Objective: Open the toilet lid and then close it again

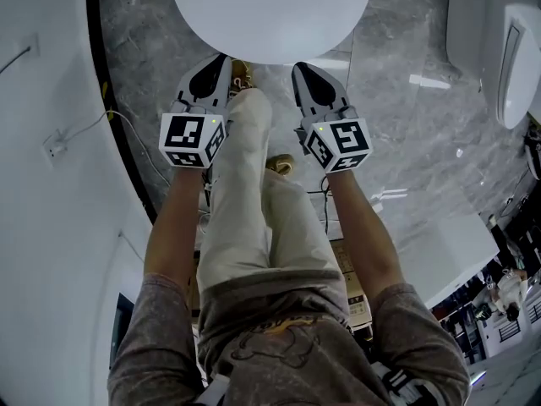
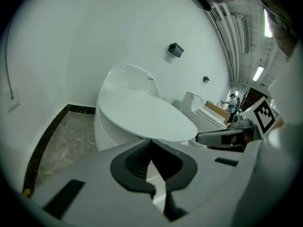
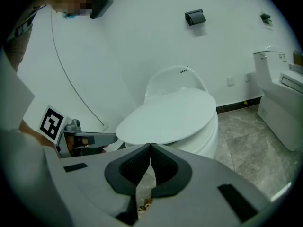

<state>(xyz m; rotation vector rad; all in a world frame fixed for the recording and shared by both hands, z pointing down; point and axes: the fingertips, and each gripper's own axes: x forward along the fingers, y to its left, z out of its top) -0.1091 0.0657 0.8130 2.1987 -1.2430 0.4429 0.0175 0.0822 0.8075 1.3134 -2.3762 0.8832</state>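
Note:
A white toilet with its lid down stands straight ahead; the lid is flat and closed in the left gripper view, and the lid looks the same in the right gripper view. My left gripper hovers just short of the lid's front rim, shut with nothing between its jaws. My right gripper hangs beside it, a little to the right, also shut and empty. Neither touches the lid. Each gripper shows the other at its side.
A white wall with a dark skirting strip runs along the left. A second white toilet stands at the right on the grey marble floor. The person's legs and shoes are below the grippers. A black fixture hangs on the wall.

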